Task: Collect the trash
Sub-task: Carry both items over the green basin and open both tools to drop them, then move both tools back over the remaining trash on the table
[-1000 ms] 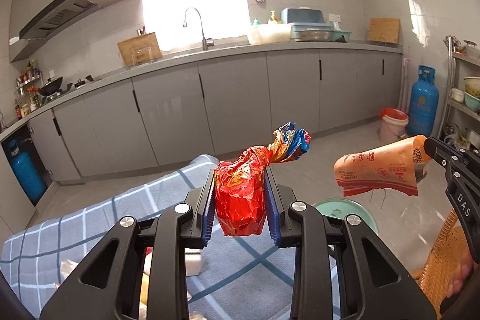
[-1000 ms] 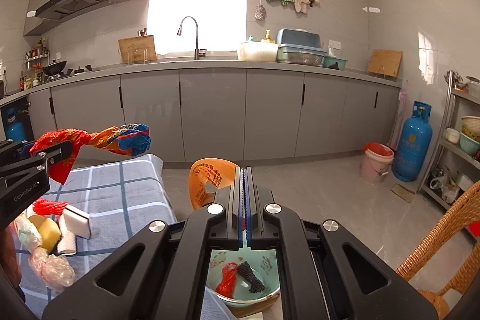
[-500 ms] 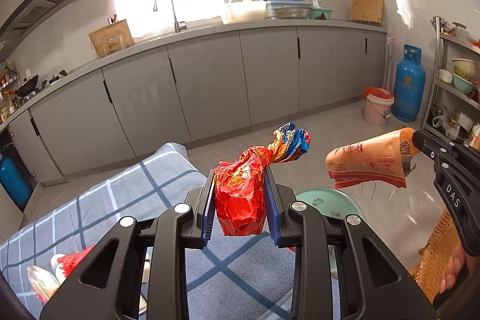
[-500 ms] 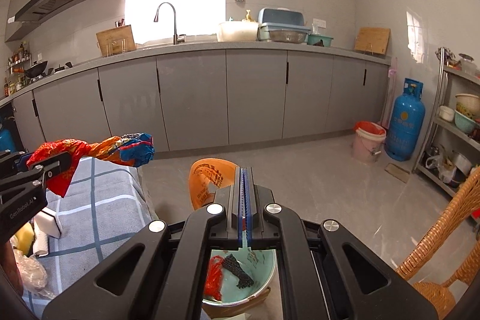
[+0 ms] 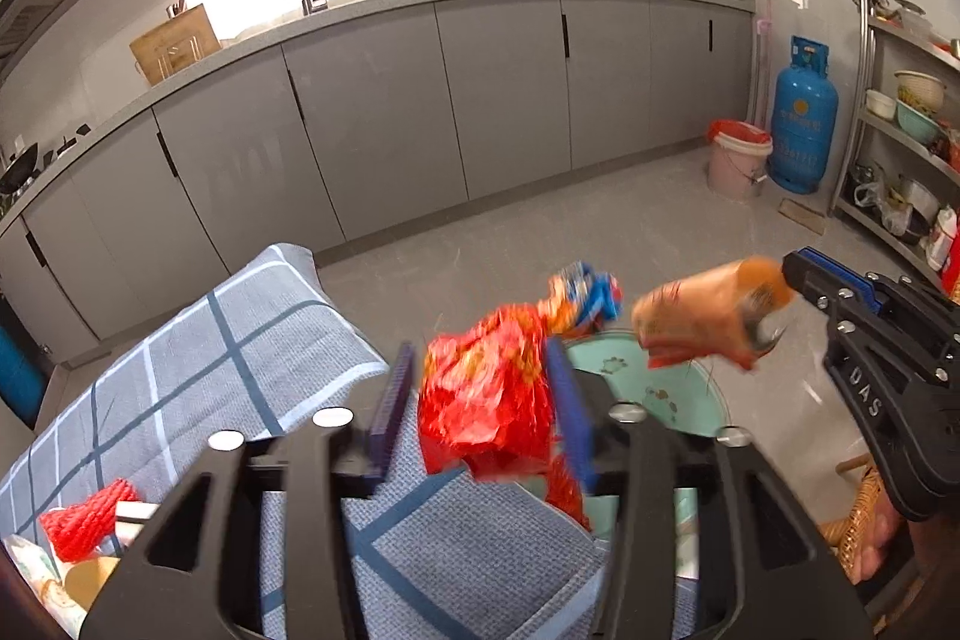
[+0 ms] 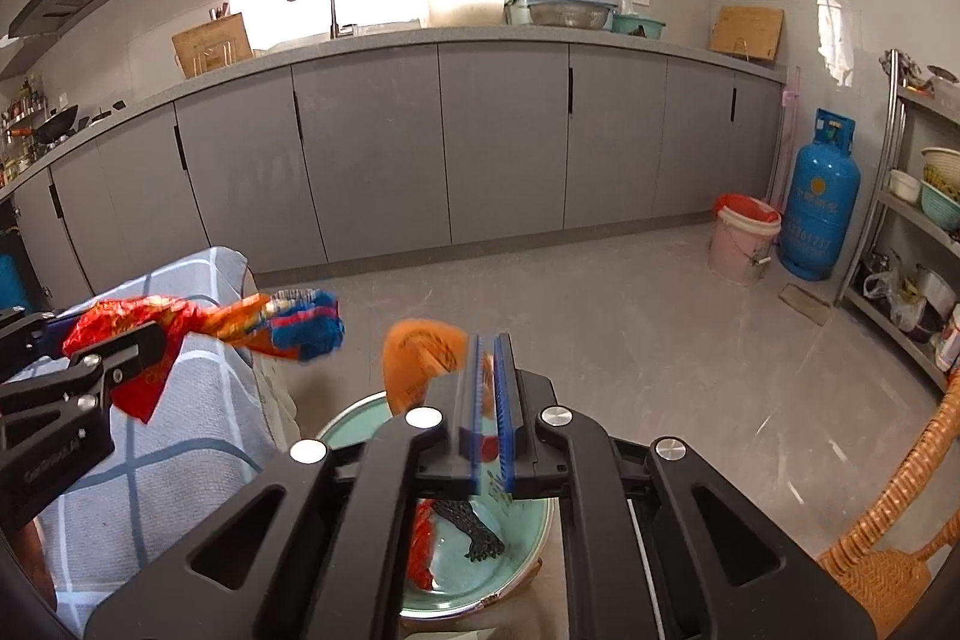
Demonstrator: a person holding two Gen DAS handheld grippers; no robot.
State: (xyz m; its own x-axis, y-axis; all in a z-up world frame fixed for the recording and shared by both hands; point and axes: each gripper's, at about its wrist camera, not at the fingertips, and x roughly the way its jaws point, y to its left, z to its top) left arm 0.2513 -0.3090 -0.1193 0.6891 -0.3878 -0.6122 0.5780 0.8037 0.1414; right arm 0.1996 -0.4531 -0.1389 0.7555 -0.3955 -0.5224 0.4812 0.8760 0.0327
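Both went at once: the left gripper (image 5: 480, 400) had spread, freeing the red wrapper (image 5: 480, 400), while the right gripper (image 6: 489, 400) eased apart around the orange packet (image 6: 420, 358), over the green basin (image 6: 528, 574) beside the table's (image 5: 240, 340) edge.

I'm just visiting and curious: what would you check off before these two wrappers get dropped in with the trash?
1. Left tool open: ok; its fingers stand apart, with the red wrapper loose between them.
2. Red wrapper above the green basin: cannot tell; it looks closer to the table edge.
3. Right tool gripping the orange wrapper: cannot tell; the fingers are slightly apart with the wrapper between them.
4. Orange wrapper above the basin: ok; the basin lies right below it.
5. Room in the basin: ok; it holds only a red net and a black net.
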